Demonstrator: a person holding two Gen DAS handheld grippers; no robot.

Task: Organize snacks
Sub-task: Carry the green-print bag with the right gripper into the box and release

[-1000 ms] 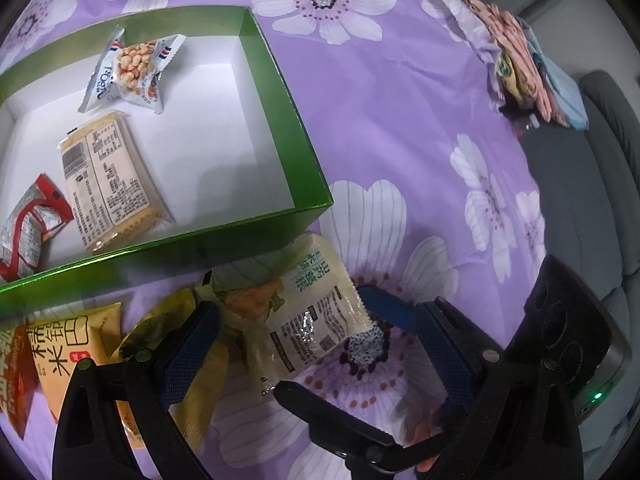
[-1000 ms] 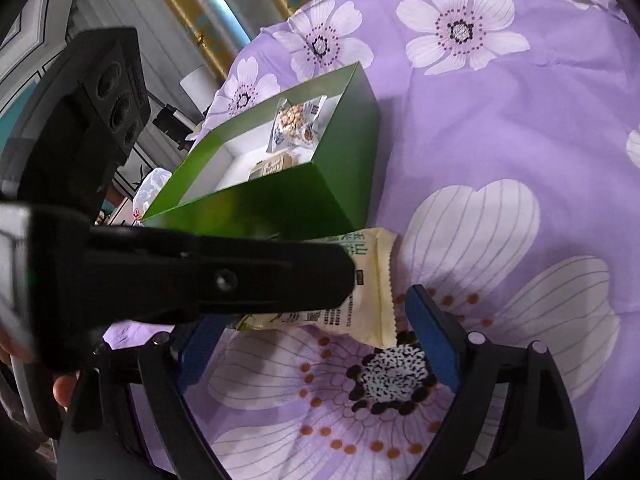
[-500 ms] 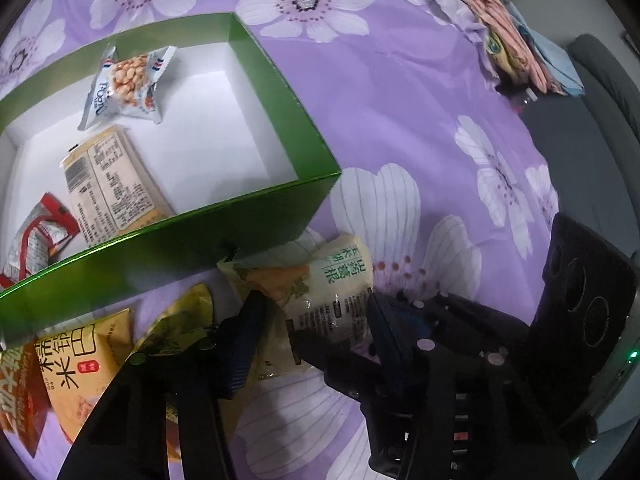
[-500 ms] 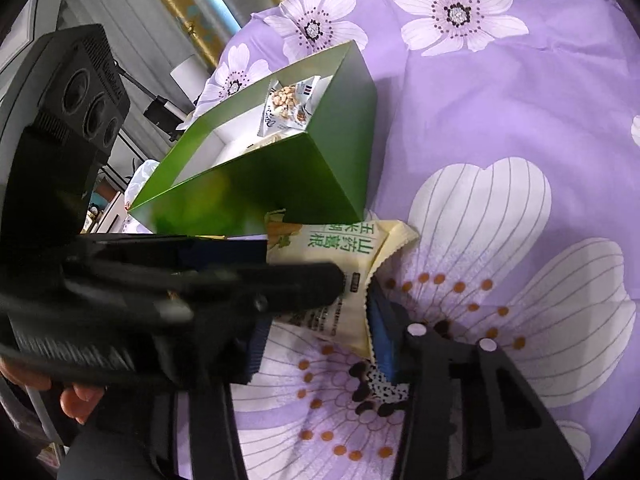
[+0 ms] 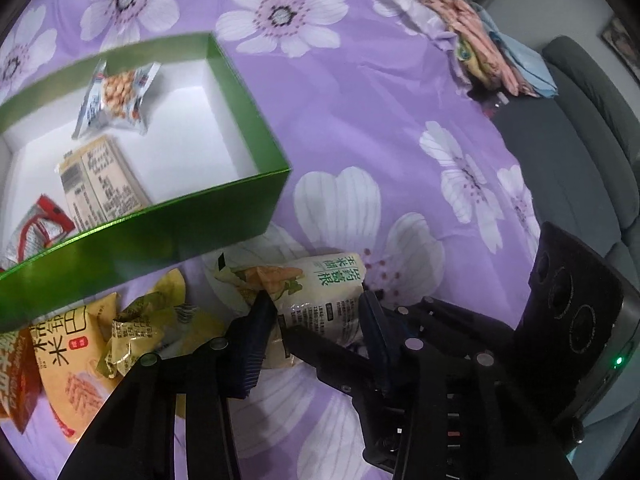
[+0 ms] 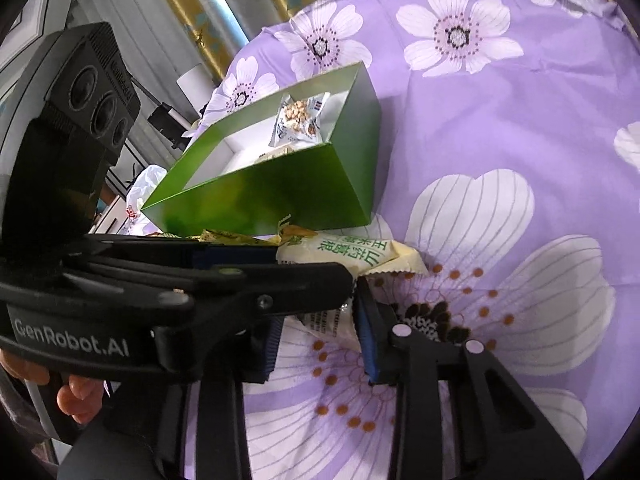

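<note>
Task partway — green box (image 5: 168, 236) on purple floral tabletop (image 5: 360, 112) w/ three snacks already inside: peanut pack (image 5: 120, 100) at far end, beige wrapped bar (image 5: 100, 184) mid, red-and-silver packet (image 5: 36, 232) at near-left corner. Plenty of white floor left in box, right half bare. Outside, just beside near wall of box: cream-and-green snack pack (image 5: 320, 300), crinkled yellow-green wrapper (image 5: 148, 328), orange pack w/ Chinese print (image 5: 68, 356), and a red-orange pack edge (image 5: 16, 380) at far left, mostly cut off by frame. So at least four still to go, count approx since view clipped. Left gripper (image 5: 316, 328) down at the cream-and-green snack pack — fingers (image 5: 256, 340) close on both sides of its lower end, look clamped on it. Right gripper (image 6: 320, 332) also at same pack from other side; fingers (image 6: 368, 336) narrowed around its bottom corner, seem to be pinching the wrapper edge, though left gripper body blocks much of that view — contact on the hidden side not confirmed. Pack still lying on tabletop, touching or nearly touching box wall, not lifted as far as visible. Judgement: current step = grab of pack no. 4; lift over near wall and drop into bare right half next, then remaining three loose packs.
</note>
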